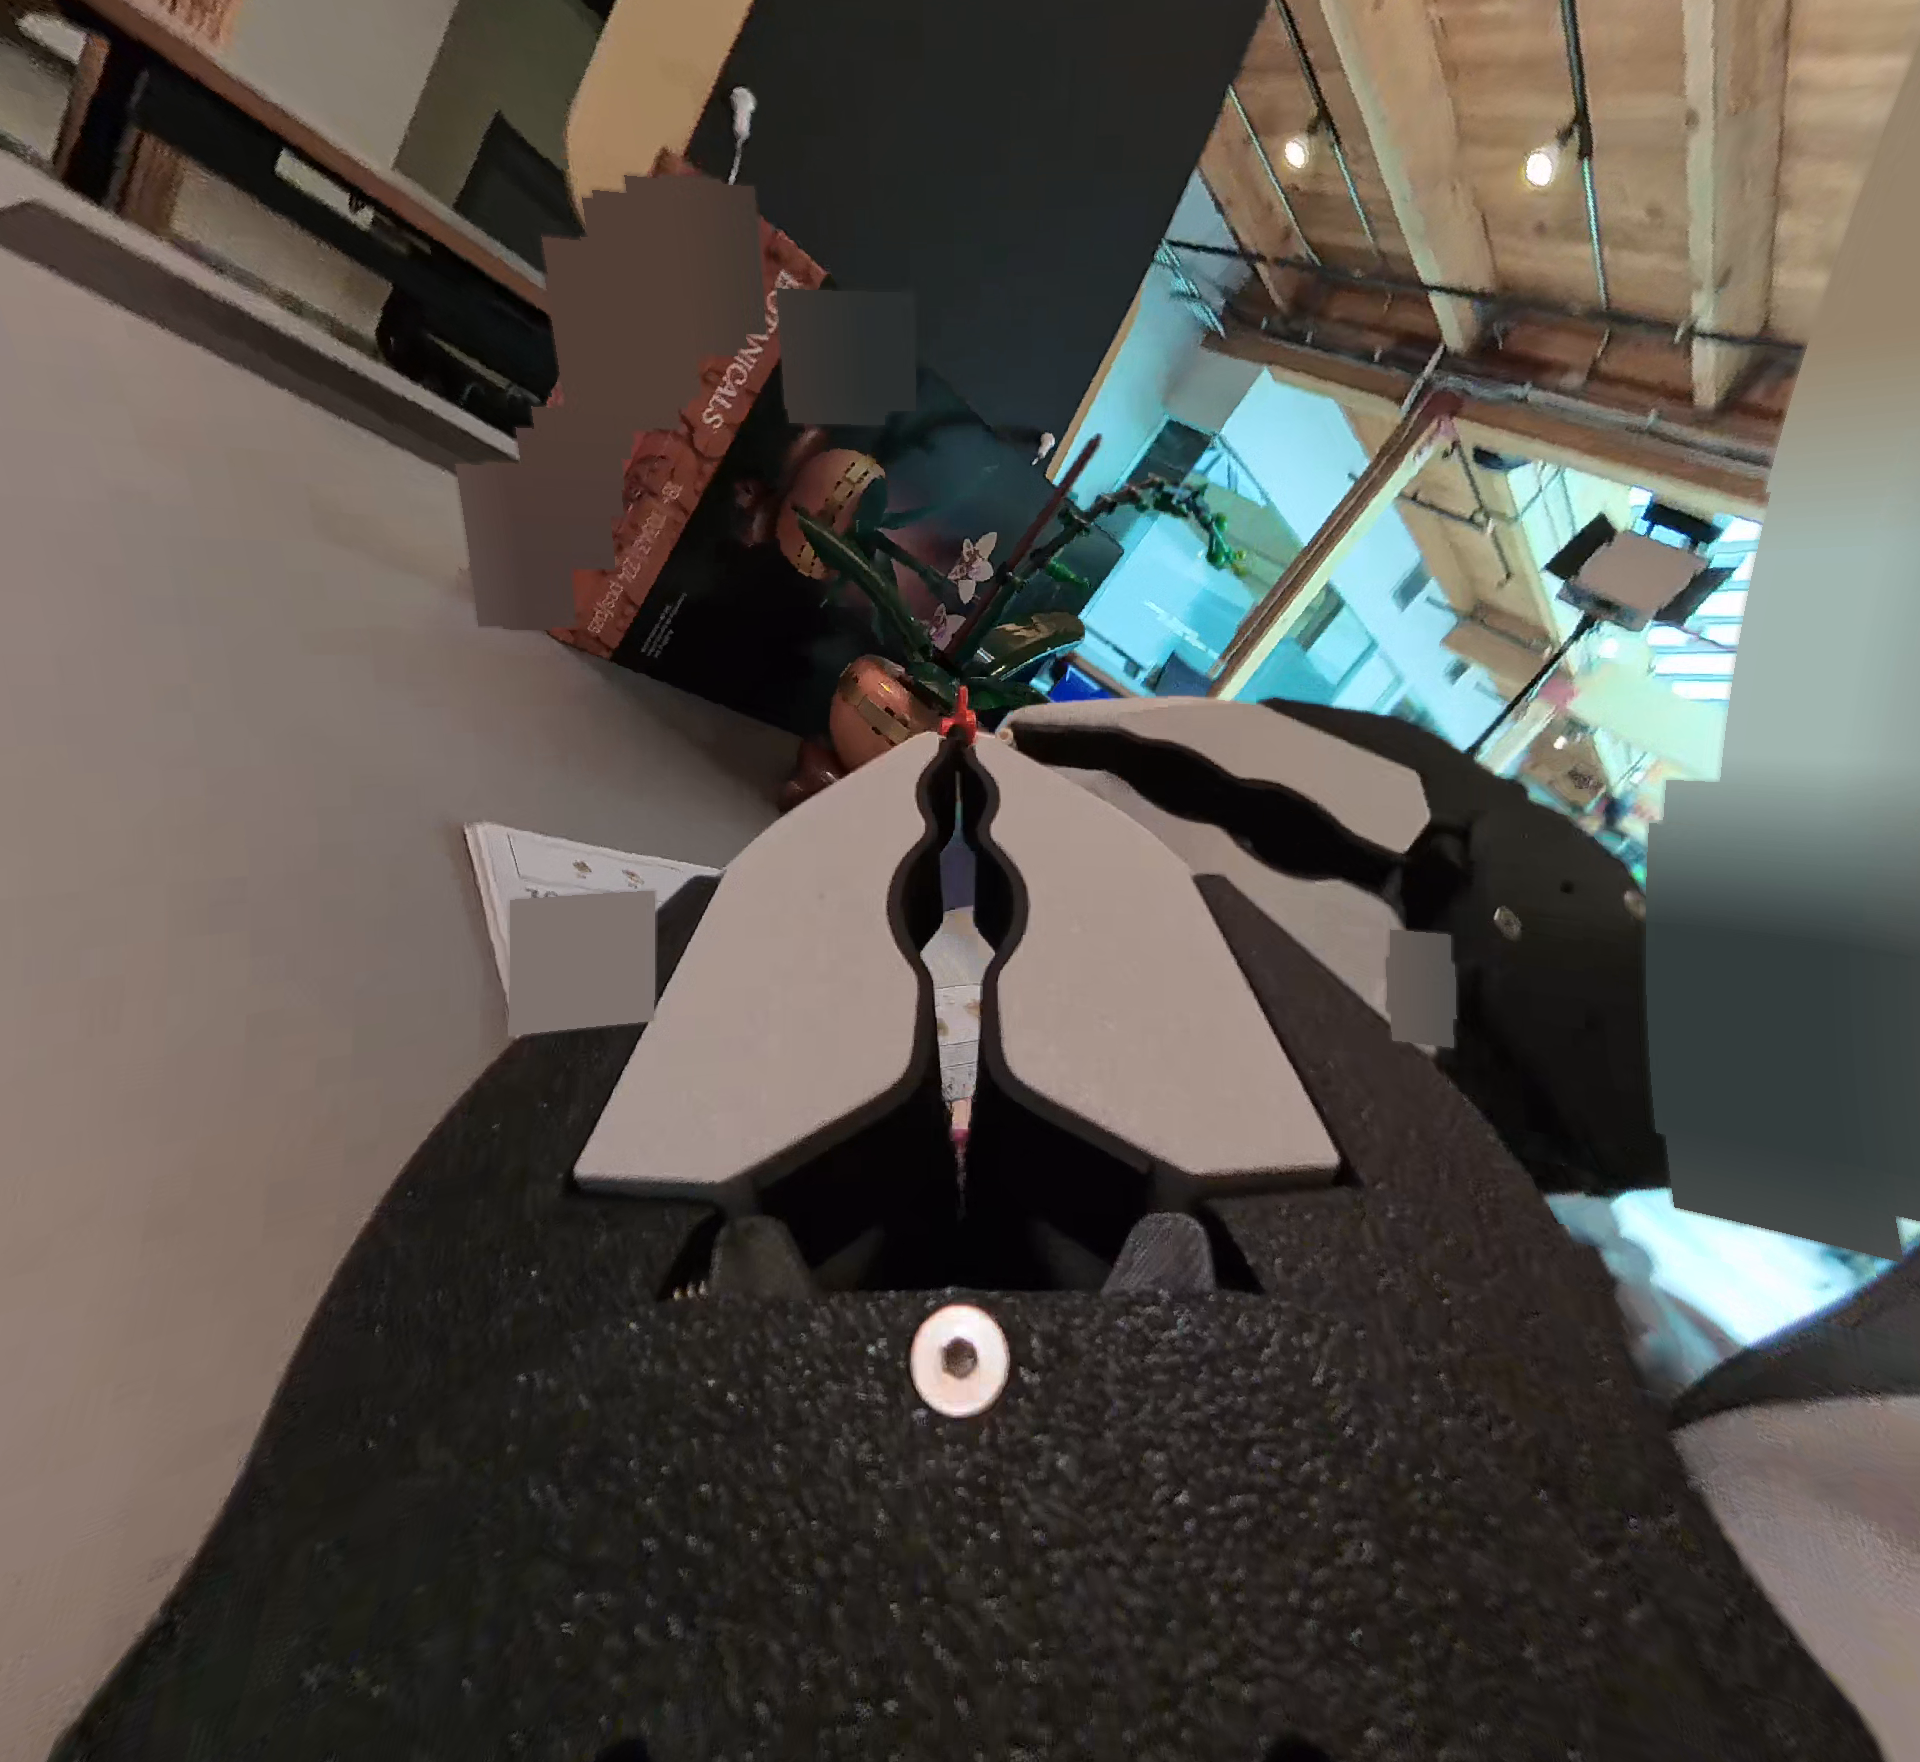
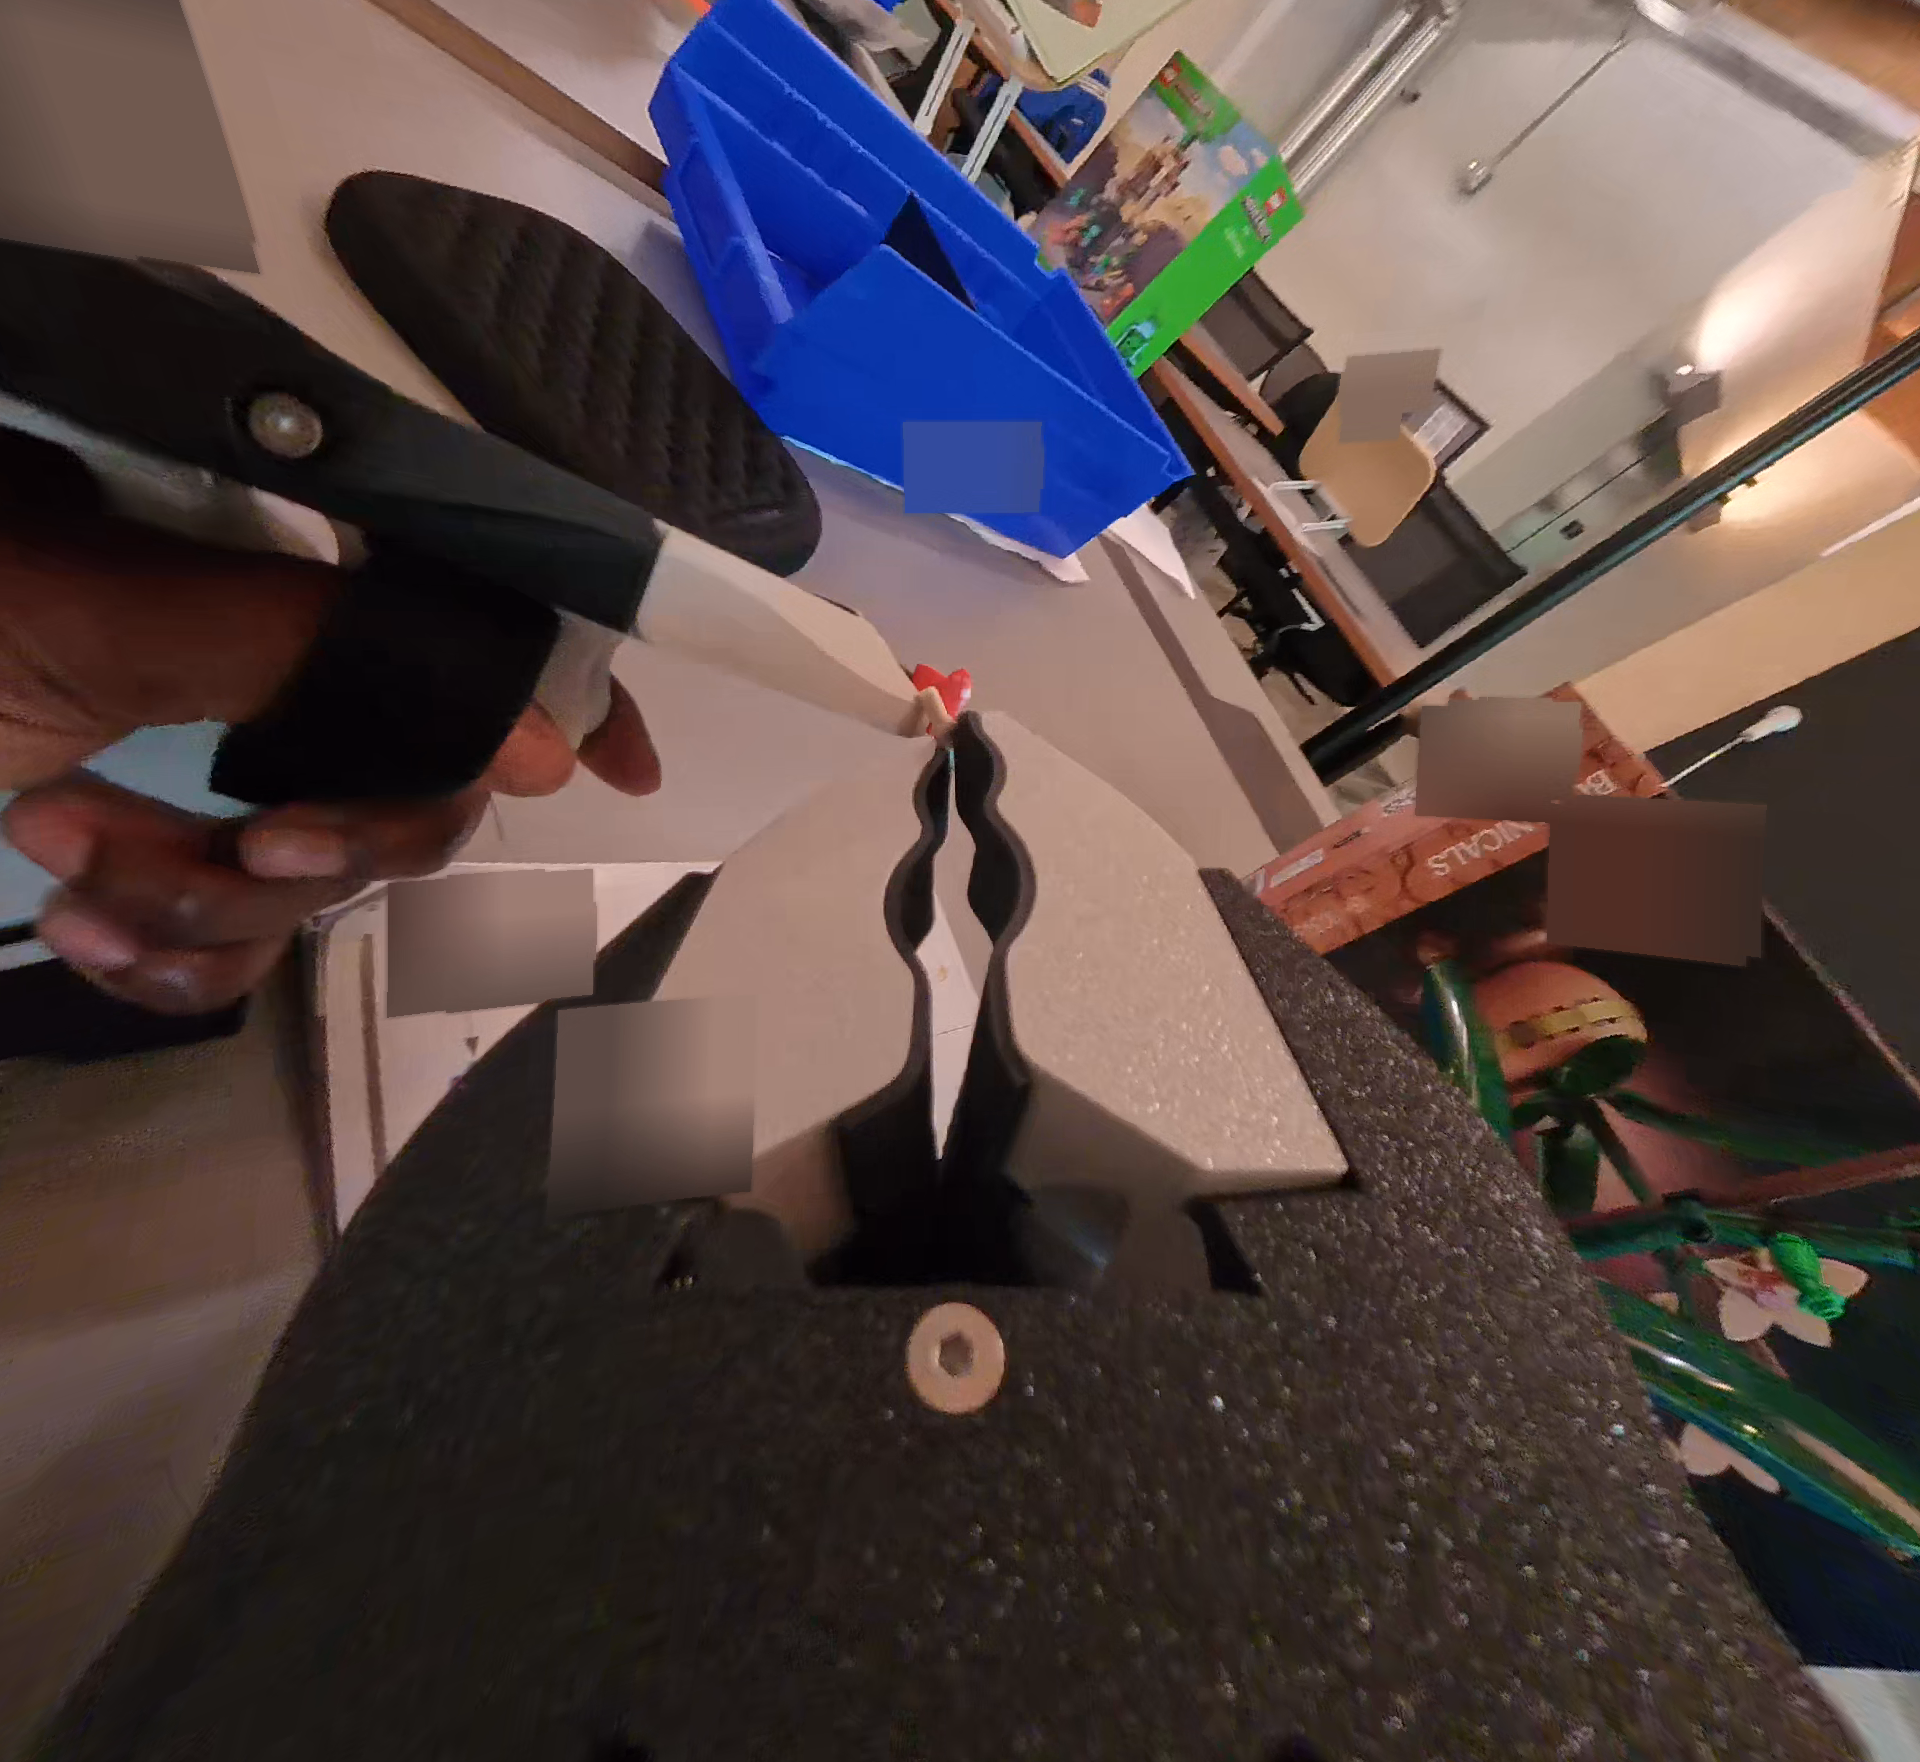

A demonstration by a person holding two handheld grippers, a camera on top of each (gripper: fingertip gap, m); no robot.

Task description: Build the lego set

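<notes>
Left gripper (image 1: 958, 744) clenched on tiny red piece (image 1: 957, 723), right gripper (image 2: 961, 738) pinched on something thin beside it, above instruction booklet (image 1: 582, 871). Slight misalignment, piece probably pops out.

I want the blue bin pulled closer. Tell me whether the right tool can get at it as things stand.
Probably not yet. The right tool is shut at its tips, and the left tool with its red piece sits between it and the blue bin.

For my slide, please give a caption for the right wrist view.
Two hand-held grippers meet tip to tip over a small red lego piece, with blue bins behind.
</notes>
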